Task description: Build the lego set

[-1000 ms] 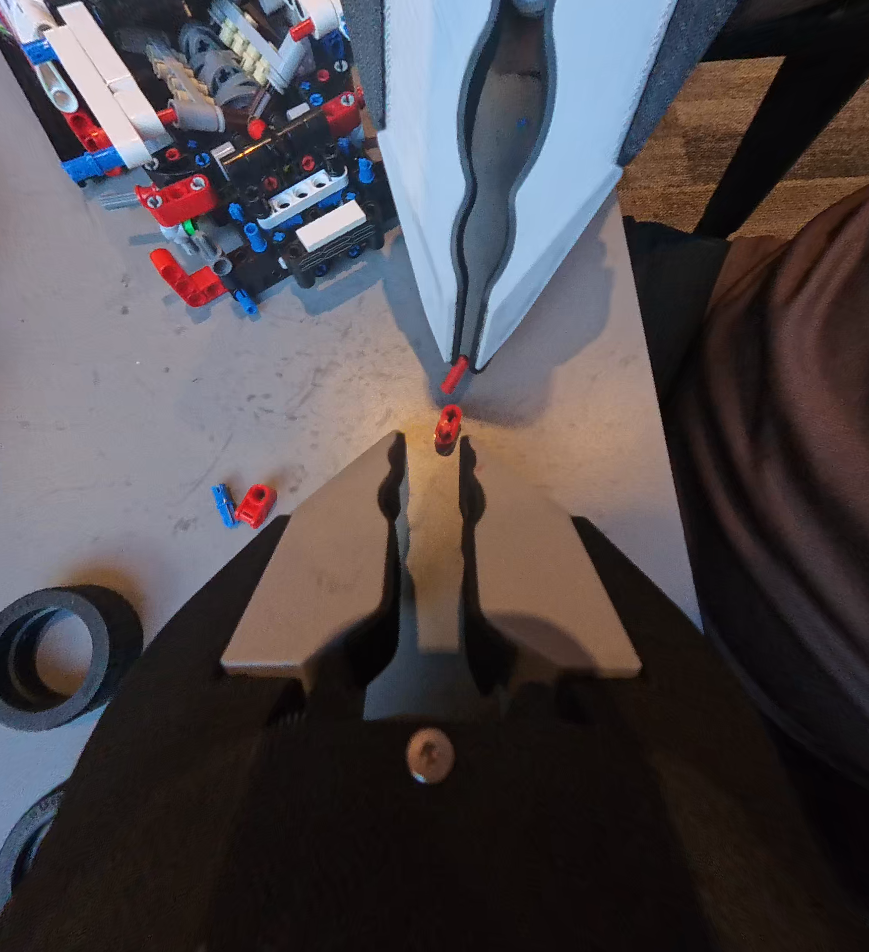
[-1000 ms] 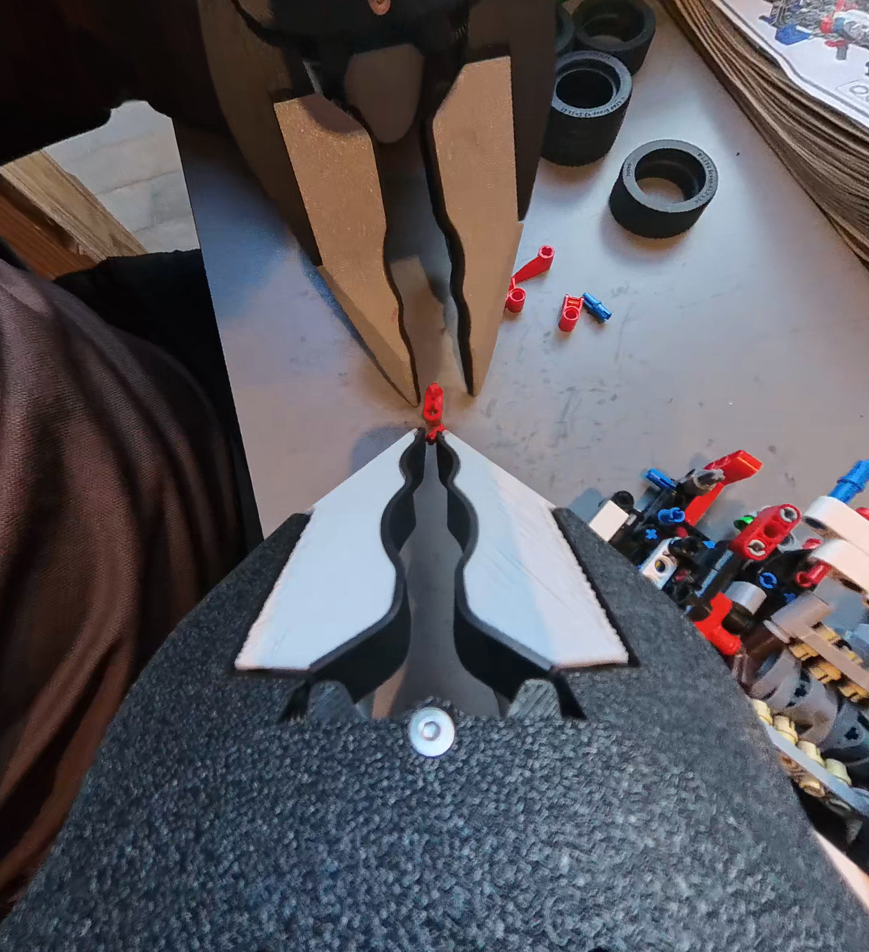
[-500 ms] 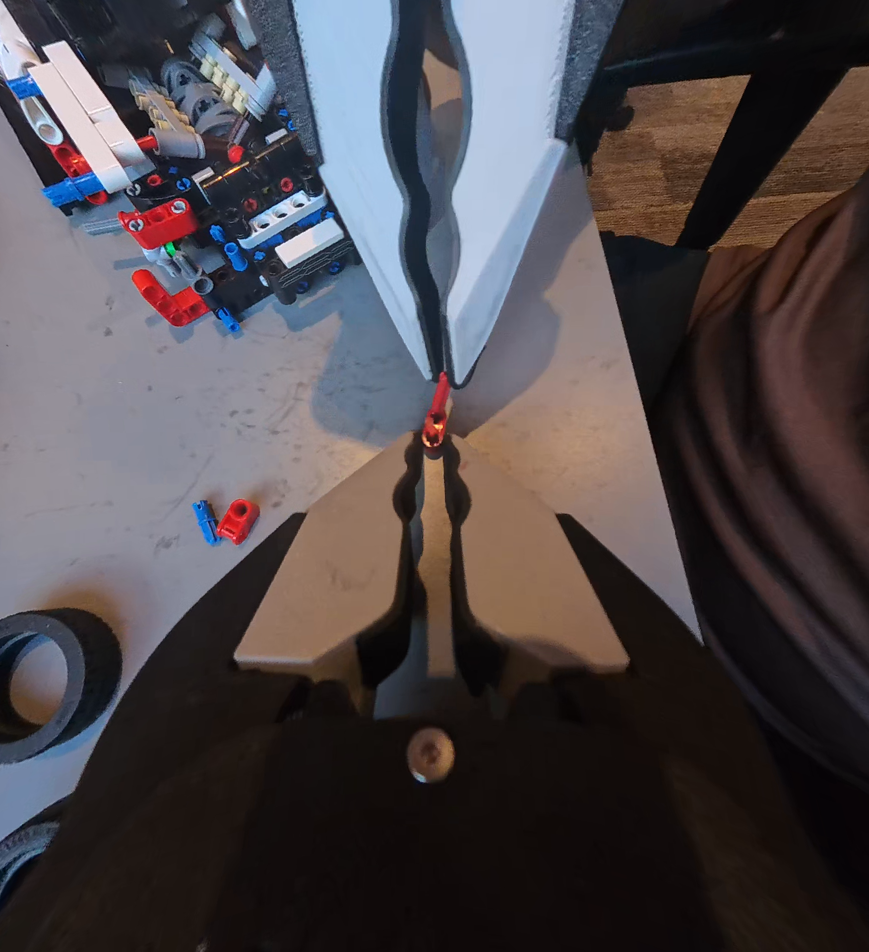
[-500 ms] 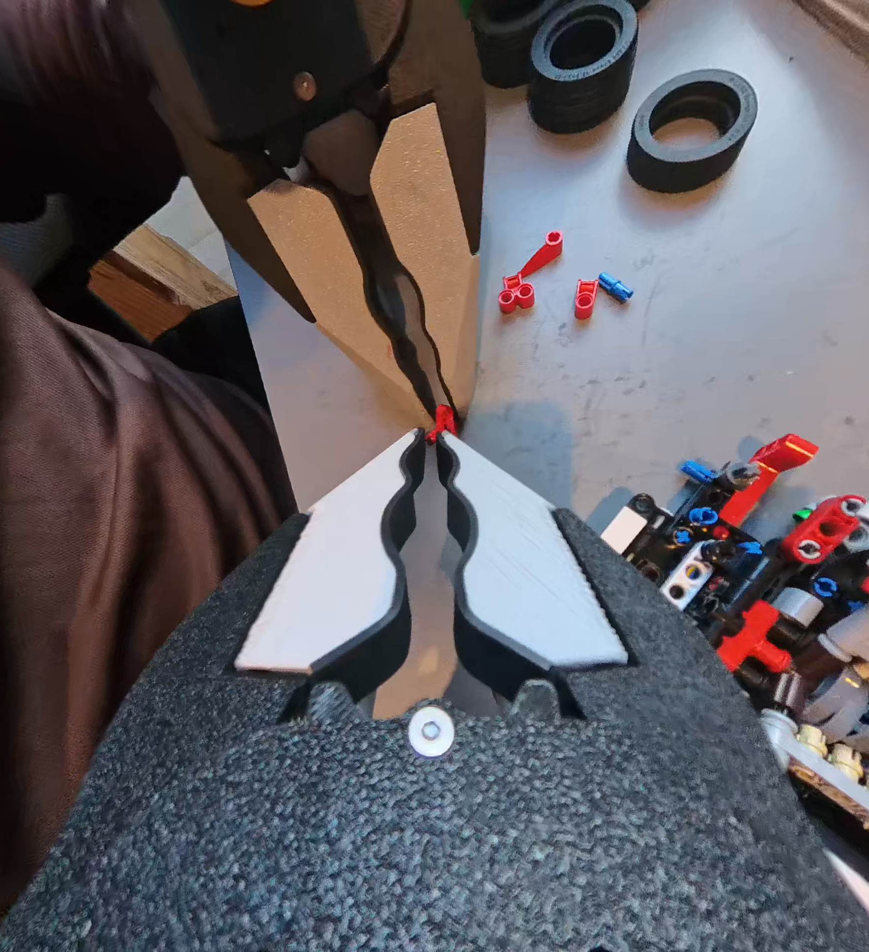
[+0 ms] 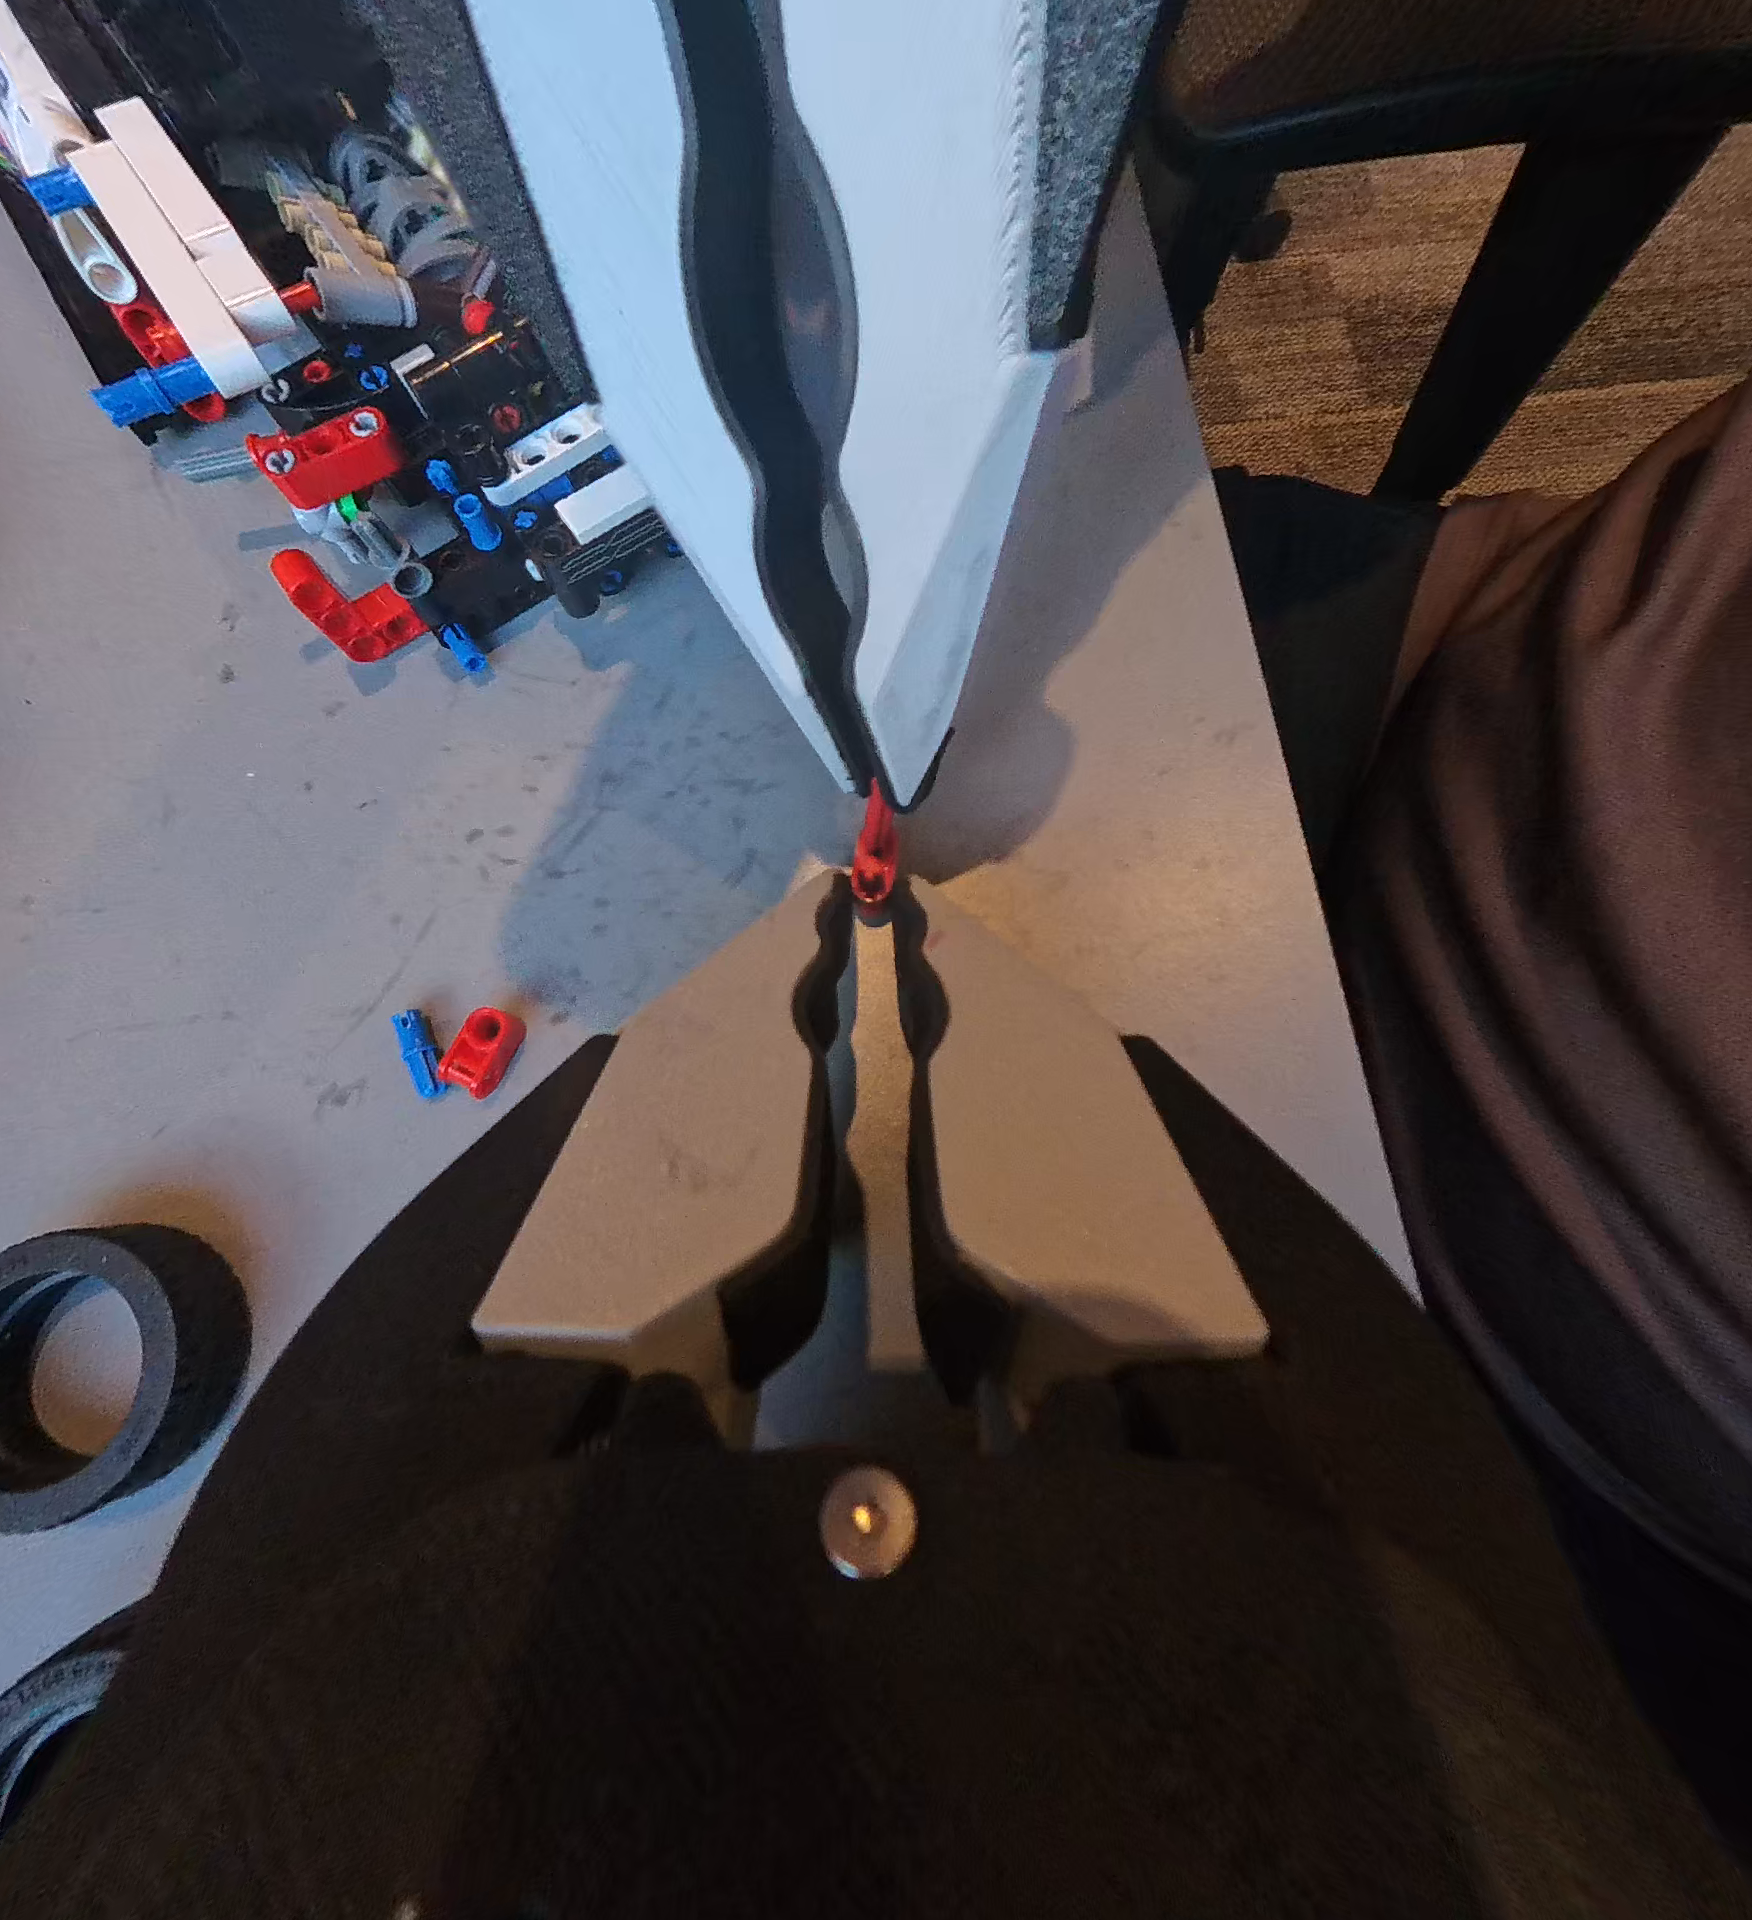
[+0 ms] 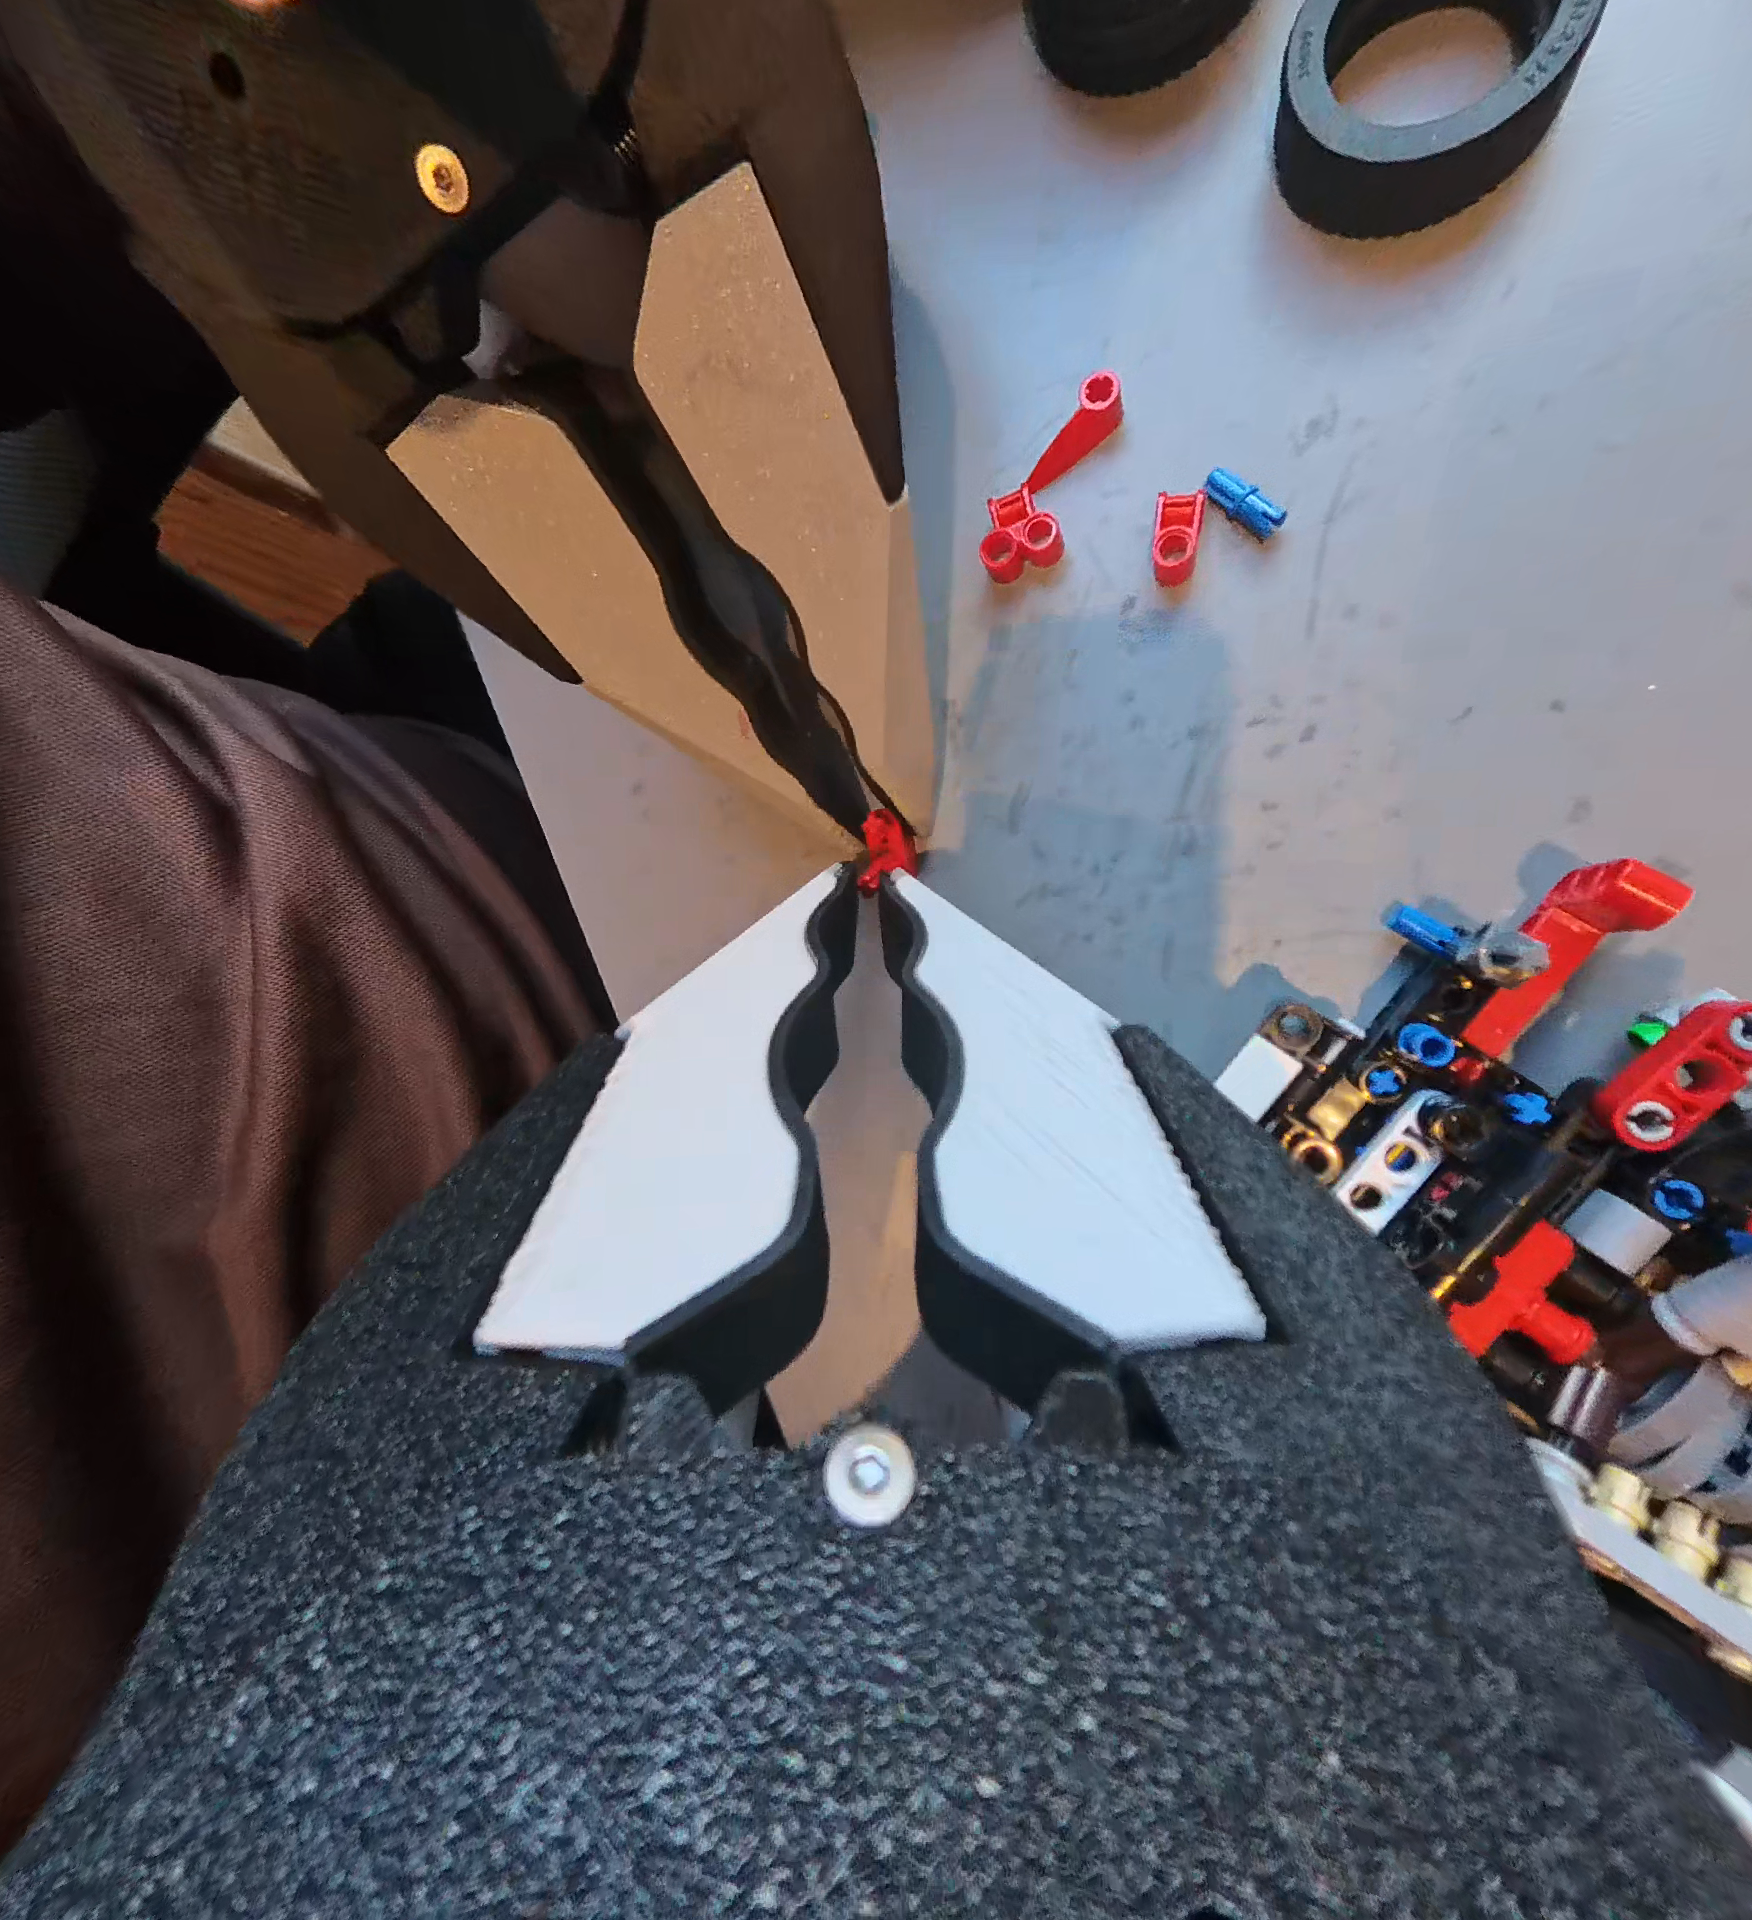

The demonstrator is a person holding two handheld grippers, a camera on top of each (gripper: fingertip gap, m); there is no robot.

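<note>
My left gripper point(image 5: 870, 902), with grey fingers, is shut on a small red connector point(image 5: 870, 883) just above the grey table near its edge. My right gripper point(image 6: 870, 883), with white fingers, comes in from the opposite side, tip to tip. It is shut on a thin red pin point(image 5: 878, 829) whose free end meets the connector. In the right wrist view the two red parts point(image 6: 887, 842) look like one lump between both pairs of tips. The partly built lego model point(image 5: 415, 447) lies at the back left; it also shows in the right wrist view point(image 6: 1578, 1143).
A loose red connector point(image 5: 482, 1049) and blue pin point(image 5: 418, 1055) lie left of my left gripper. A red lever piece point(image 6: 1048, 478) lies beside them. Black tyres point(image 5: 72, 1371) sit at the left edge. A person's brown-clad torso point(image 5: 1630, 935) is beyond the table edge point(image 5: 1267, 831). Left and right tips are no more than a few centimetres apart.
My left gripper has closed on the red connector. The right gripper has brought the red pin down into contact with it. Both grippers now sit tip to tip.
</note>
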